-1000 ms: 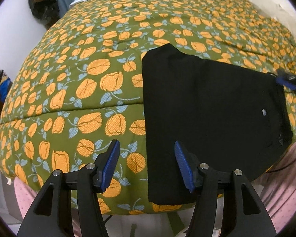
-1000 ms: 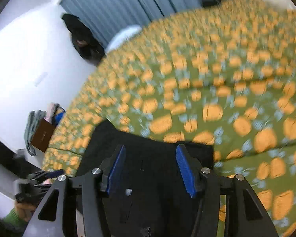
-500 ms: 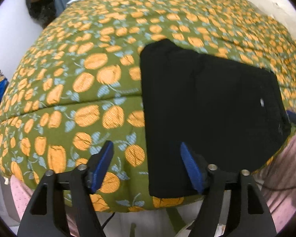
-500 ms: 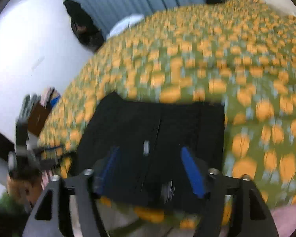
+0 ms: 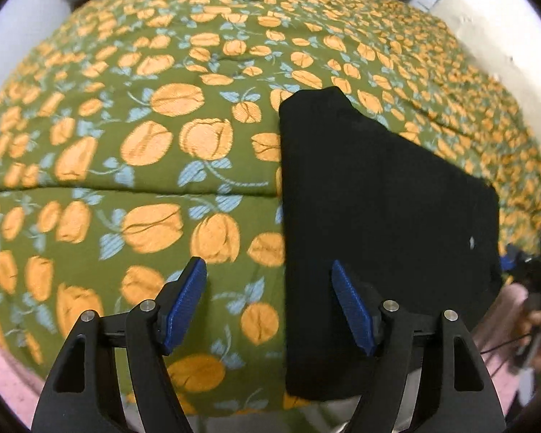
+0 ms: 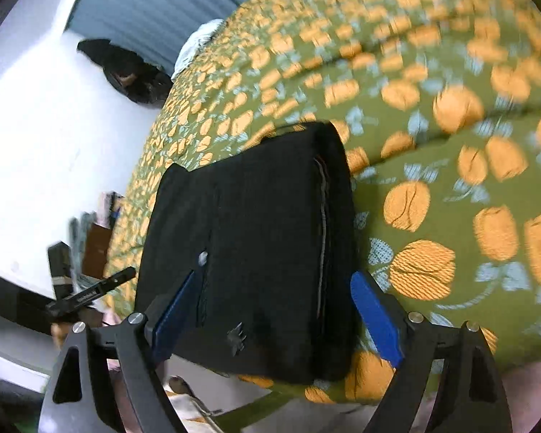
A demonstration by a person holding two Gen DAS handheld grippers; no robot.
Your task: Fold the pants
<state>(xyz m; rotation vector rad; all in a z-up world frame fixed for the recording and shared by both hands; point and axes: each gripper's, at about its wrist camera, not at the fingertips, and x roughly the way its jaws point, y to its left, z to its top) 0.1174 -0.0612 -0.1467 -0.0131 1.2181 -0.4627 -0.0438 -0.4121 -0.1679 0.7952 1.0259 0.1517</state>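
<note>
In the left wrist view, the left gripper (image 5: 268,305) hangs over the near edge of the bed (image 5: 155,166), its jaws standing wide apart with nothing between the blue pads. The left pad lies over the green, orange-flowered bedspread; the right pad lies over the left border of the pants (image 5: 375,223). The black pants lie folded flat on the bedspread, filling the view from 1 o'clock down to 5 o'clock, their near end at the bed's edge.

In the right wrist view, the right gripper (image 6: 276,315) has its jaws spread, having just been opening; the pants (image 6: 267,223) lie under and between the pads, not pinched. Bedspread (image 6: 451,180) fills 12 to 4 o'clock. A white wall (image 6: 54,126) stands at 9 o'clock.
</note>
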